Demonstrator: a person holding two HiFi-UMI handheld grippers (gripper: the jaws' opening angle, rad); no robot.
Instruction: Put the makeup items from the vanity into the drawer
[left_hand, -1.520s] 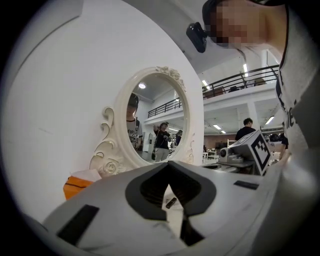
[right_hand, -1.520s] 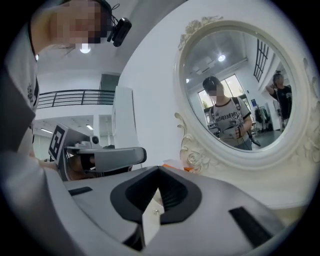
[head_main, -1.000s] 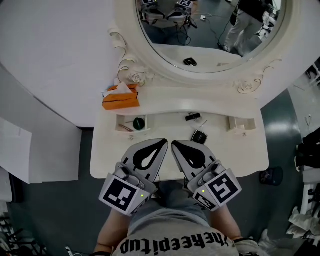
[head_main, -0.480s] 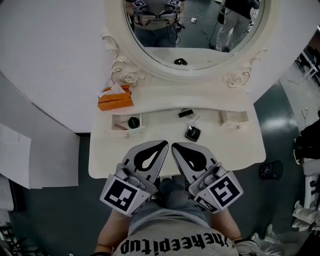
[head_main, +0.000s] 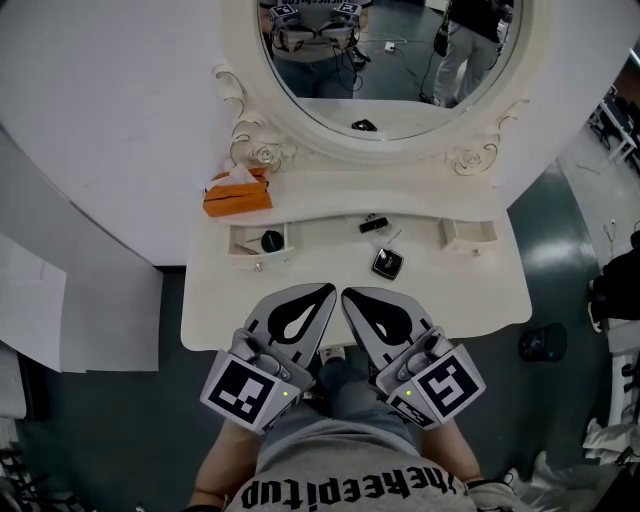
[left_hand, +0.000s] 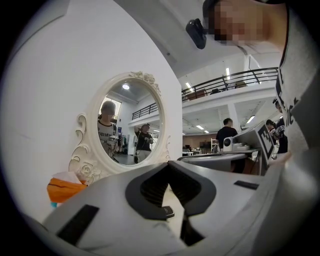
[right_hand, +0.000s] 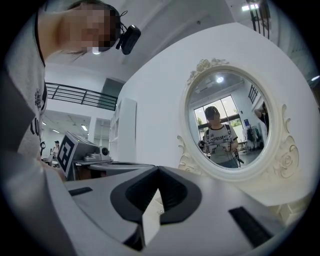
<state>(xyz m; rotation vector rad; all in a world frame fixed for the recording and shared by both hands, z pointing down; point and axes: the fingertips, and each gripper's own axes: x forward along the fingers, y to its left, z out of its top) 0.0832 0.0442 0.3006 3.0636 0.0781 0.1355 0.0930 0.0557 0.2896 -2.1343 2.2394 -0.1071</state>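
Overhead only: drawer (head_main: 250, 254) holding round item (head_main: 271, 240).

This is looking like a big open lab or studio hall with a home corner staged inside it. At the centre of the head view an ornate white vanity (head_main: 450, 300) with an oval mirror (head_main: 400, 80) is standing against a bare curved white partition wall (head_main: 110, 110), on a dark industrial floor (head_main: 120, 420). The mirror is reflecting loose cables (head_main: 400, 45) lying on that floor. At the upper right of the left gripper view a mezzanine railing (left_hand: 240, 77) is running under ceiling strip lights (left_hand: 227, 72), and a person (left_hand: 227, 136) is standing by equipment below it.
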